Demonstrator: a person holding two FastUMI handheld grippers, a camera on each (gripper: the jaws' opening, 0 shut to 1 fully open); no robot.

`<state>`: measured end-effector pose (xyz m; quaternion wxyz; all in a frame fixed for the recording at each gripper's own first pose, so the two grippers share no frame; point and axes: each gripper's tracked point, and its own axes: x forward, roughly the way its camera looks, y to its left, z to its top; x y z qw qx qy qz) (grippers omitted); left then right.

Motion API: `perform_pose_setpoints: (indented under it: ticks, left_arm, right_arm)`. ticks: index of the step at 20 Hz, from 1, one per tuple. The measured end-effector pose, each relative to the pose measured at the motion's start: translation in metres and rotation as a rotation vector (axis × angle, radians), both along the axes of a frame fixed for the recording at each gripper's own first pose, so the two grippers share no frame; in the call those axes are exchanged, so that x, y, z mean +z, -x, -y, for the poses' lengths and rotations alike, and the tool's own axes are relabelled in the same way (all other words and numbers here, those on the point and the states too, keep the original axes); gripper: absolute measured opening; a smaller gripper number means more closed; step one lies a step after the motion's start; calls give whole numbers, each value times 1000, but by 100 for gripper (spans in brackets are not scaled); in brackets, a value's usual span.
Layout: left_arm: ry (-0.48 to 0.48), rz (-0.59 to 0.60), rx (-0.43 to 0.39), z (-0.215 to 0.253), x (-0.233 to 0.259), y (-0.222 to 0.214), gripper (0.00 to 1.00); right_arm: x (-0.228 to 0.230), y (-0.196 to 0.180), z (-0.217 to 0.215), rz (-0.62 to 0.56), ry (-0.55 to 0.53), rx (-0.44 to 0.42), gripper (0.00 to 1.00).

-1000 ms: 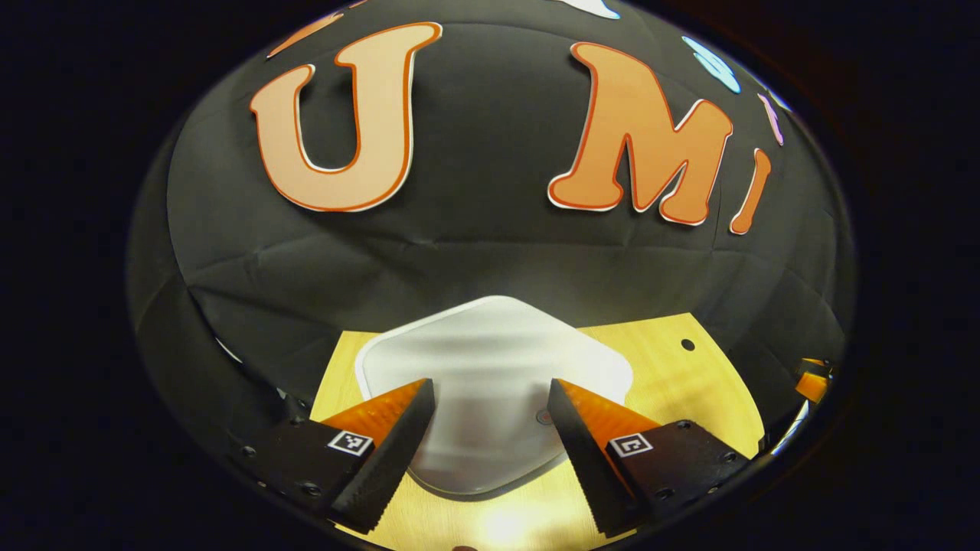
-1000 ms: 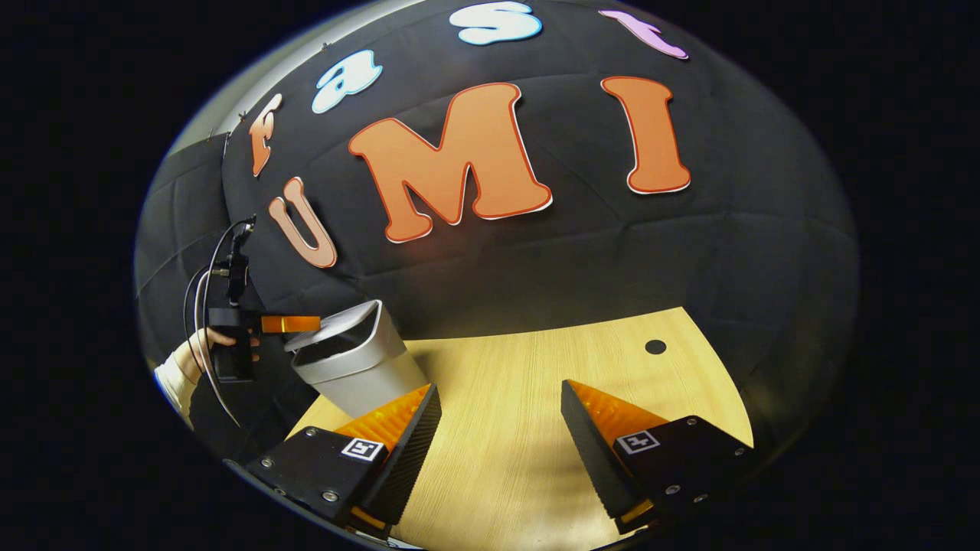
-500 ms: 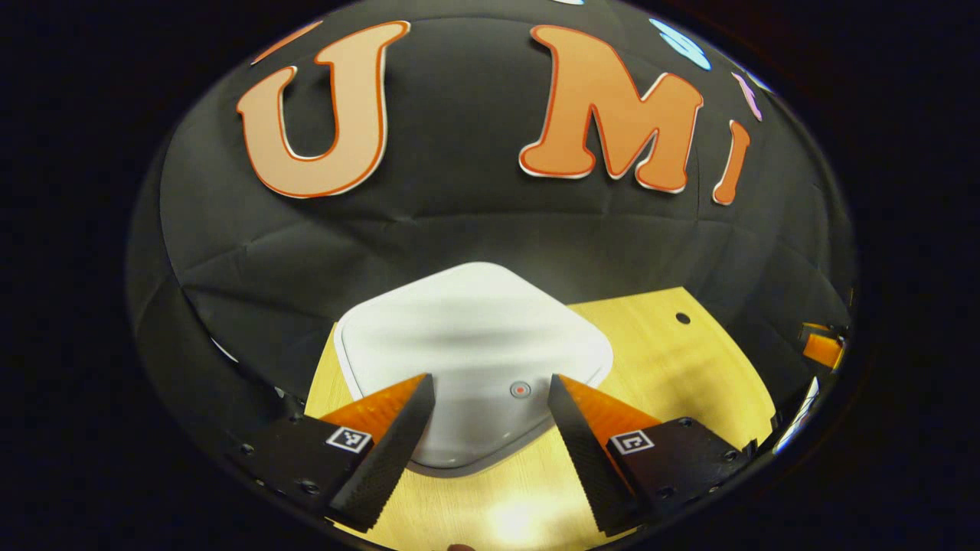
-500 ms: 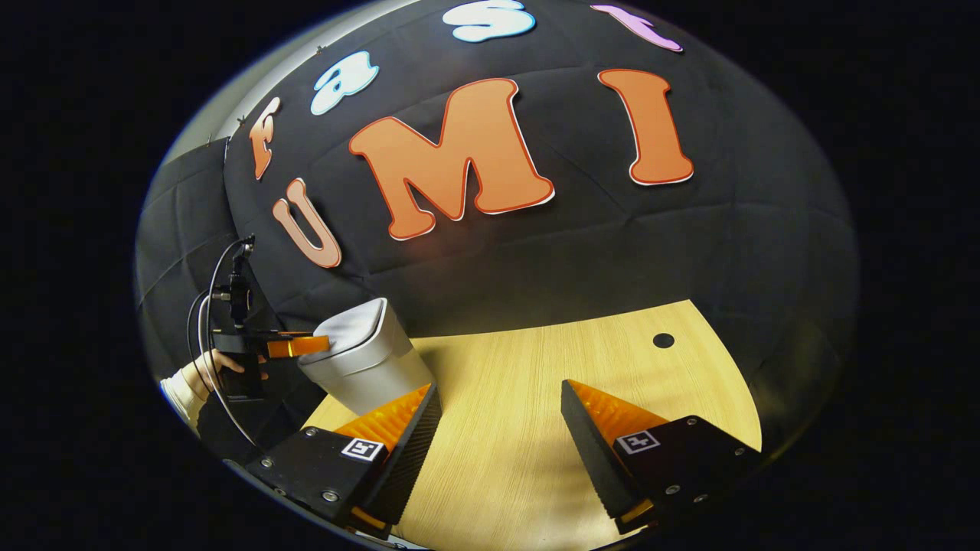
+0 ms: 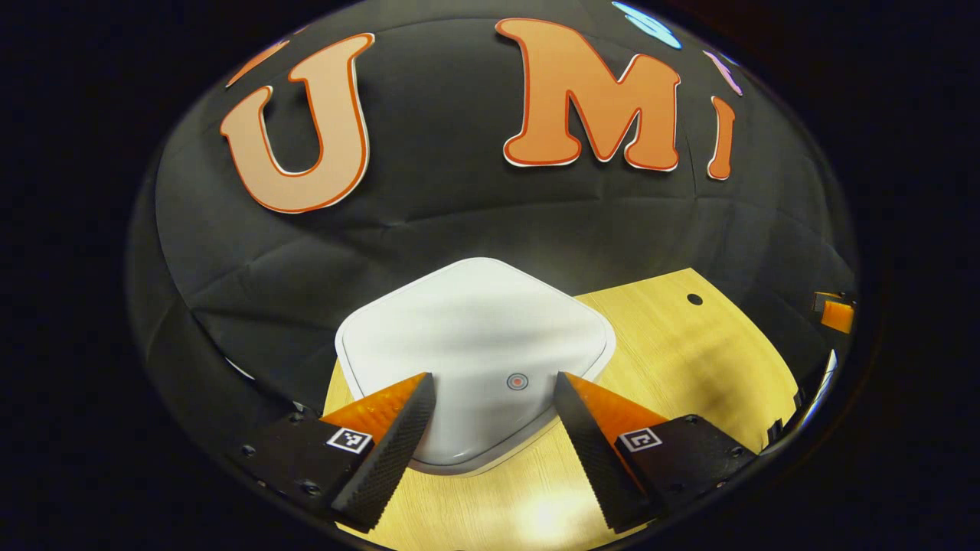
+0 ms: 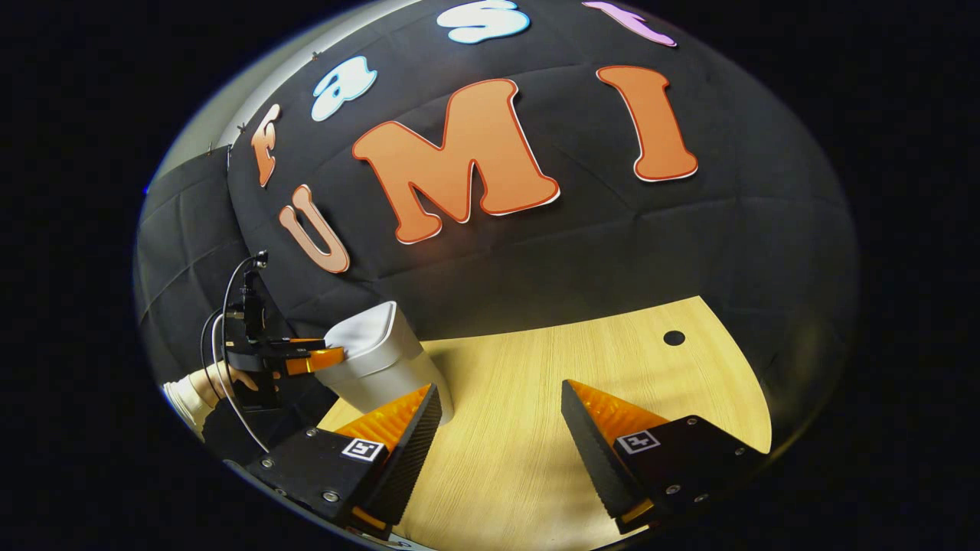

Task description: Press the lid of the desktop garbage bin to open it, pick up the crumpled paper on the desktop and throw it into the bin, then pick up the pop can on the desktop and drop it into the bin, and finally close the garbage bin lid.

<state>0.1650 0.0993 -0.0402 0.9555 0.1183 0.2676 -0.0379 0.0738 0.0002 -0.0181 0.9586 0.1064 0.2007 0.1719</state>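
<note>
The white garbage bin stands at the left end of the wooden desktop, its lid down flat with a small red-ringed button near its front edge. My left gripper is open, its fingers hovering over the lid's near edge, one on each side of the button. In the right gripper view that same left gripper reaches the bin's top from the left, held by a hand. My right gripper is open above bare desktop, right of the bin, with nothing between its fingers.
A small dark hole marks the desktop near its far right corner. The black cloth wall rises right behind the bin and desk. A cable loops up from the left gripper. Bare wood stretches between the bin and the hole.
The bin lid, raised and tilted one second ago, has come down flat. My left gripper dropped with it toward the lid's front. The right gripper barely shifted.
</note>
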Motion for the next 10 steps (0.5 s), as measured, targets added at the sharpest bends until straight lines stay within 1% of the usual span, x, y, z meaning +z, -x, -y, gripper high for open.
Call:
perform_pose_setpoints:
  ticks: [5,8,9,10]
  left_arm:
    - [4,27,-3,1,4,-2,100]
    - [27,-2,13,-1,3,0,100]
    - [20,-11,13,-1,3,0,100]
    - [-7,-29,-2,-1,0,-2,100]
  right_arm:
    - [1,-2,4,-5,-2,-9,94]
    - [0,-2,6,-8,-3,-16,94]
    - [1,-2,5,-8,-1,-13,94]
    - [0,-1,3,-10,-1,-11,94]
